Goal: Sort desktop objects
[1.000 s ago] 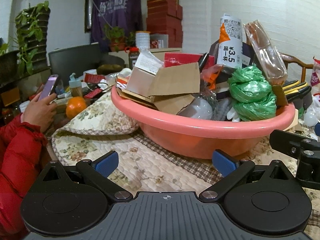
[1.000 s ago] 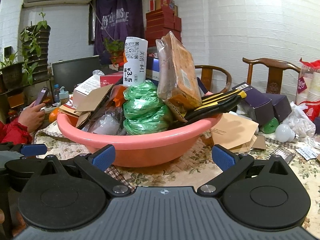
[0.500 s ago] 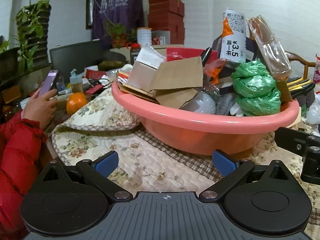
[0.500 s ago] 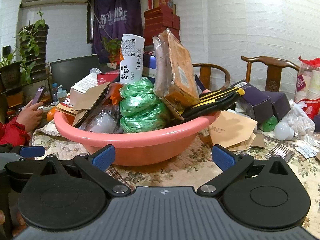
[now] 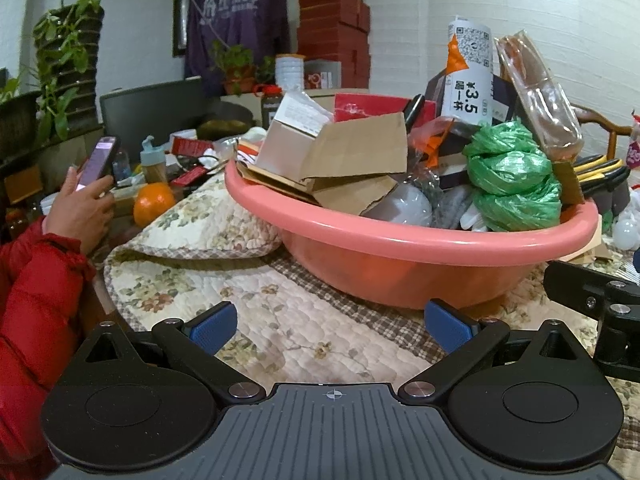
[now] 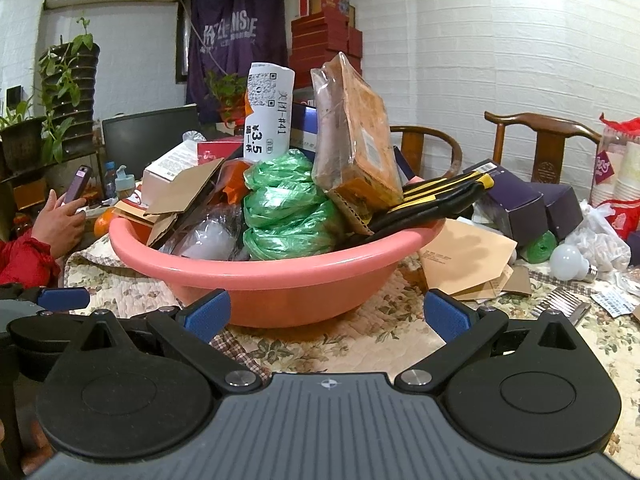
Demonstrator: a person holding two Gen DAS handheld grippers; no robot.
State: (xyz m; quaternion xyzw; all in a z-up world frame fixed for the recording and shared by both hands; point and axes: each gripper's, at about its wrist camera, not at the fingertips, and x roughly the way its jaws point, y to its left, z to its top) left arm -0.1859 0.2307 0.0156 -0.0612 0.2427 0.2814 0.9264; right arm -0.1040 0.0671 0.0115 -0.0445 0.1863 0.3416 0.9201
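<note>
While both grippers creep closer over last second, pink basin [image 6: 276, 276] looms larger, heaped with green bag roll [image 6: 286, 208], cardboard. Left gripper [image 5: 326, 322] spread, empty; right gripper [image 6: 326, 312] likewise. Bulb [image 6: 568, 262], boxes lie loose beside basin; sorting stage unclear.

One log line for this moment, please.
phase: approach | left tool: open, empty | right tool: open, empty | basin: heaped full, on quilt | bulb: loose on table, right of basin
</note>
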